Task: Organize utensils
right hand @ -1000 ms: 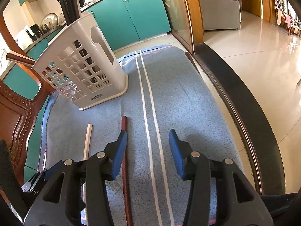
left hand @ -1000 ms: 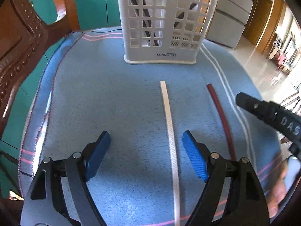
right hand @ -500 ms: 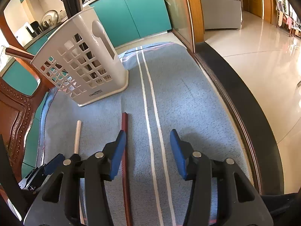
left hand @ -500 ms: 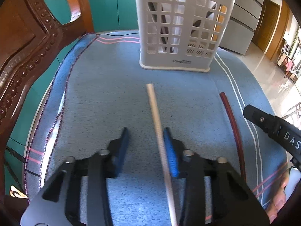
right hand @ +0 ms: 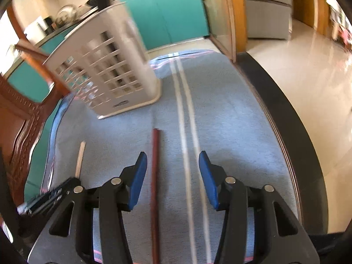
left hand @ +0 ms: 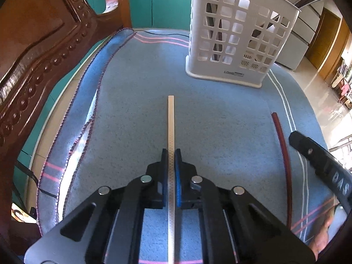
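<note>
White chopstick (left hand: pixel 171 118) clamped, pointing at slotted white holder (left hand: pixel 237 33); dark-red chopstick (right hand: pixel 155 176) flat alongside.

Bright daylight; fisheye-bent edges; motion blur across the right-wrist view

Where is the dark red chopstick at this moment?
In the right wrist view the dark red chopstick lies on the blue cloth between the open fingers of the right claw, near its left finger, in front of the white basket.

Two wrist fisheye views, each taken from just behind its hand-held gripper, angled steeply down and forward, close over the cloth-covered desk (left hand: pixel 220 121); shared by both: white basket (left hand: pixel 237 39), pale stick (left hand: pixel 171 118), dark red stick (right hand: pixel 155 176)
</note>
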Available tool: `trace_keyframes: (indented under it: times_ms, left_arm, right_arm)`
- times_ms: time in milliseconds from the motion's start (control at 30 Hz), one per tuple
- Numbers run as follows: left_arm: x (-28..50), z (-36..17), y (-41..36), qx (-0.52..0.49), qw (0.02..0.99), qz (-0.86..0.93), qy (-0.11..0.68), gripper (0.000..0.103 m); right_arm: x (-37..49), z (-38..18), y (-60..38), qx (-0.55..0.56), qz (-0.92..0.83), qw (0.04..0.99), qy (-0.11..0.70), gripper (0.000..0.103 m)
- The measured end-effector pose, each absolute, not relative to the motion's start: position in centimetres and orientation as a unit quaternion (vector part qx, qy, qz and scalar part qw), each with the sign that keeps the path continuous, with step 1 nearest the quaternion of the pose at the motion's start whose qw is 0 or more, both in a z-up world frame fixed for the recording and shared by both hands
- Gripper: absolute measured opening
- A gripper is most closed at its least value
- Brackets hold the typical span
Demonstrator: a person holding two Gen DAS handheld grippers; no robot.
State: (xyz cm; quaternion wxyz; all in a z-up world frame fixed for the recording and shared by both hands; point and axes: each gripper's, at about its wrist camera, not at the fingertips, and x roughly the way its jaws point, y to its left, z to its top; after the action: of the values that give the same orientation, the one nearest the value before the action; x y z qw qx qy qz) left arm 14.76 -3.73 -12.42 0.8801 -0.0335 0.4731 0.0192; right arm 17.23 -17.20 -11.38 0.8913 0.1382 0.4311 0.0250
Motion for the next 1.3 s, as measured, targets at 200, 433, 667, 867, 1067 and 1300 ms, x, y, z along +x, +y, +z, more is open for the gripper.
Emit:
trace_keyframes:
  times_ms: [200,433,667,867,1067,1300]
  left_arm:
    - [15.0,-12.4,-4.8,0.009,0.885,0.036,0.464,0.016]
    - [15.0,-12.6,-4.2,0.009,0.885,0.043,0.464,0.029]
    - [14.9,-12.4,-4.6,0.012,0.885,0.045,0.463,0.033]
    - [14.9,-12.5,-4.6,0.014,0.885,0.051,0.462,0.038]
    - [14.8,-12.4,-4.6,0.016,0.886,0.052,0.461,0.038]
    - [14.6,-12.3,-4.7,0.017,0.886,0.051,0.461,0.039]
  right_arm:
    - [17.3,-11.9,-14.1,0.064,0.054,0.890,0.447,0.048]
    - [17.5,-12.4,-13.3,0.041,0.061,0.887,0.456,0.051]
    - [17.3,-12.5,-12.9,0.029,0.062,0.888,0.455,0.054]
    - [17.2,-12.5,-12.6,0.016,0.060,0.889,0.453,0.055]
    - [17.3,-12.6,-12.2,0.004,0.056,0.891,0.451,0.055]
    - [17.3,-12.6,-12.1,0.002,0.055,0.891,0.450,0.055]
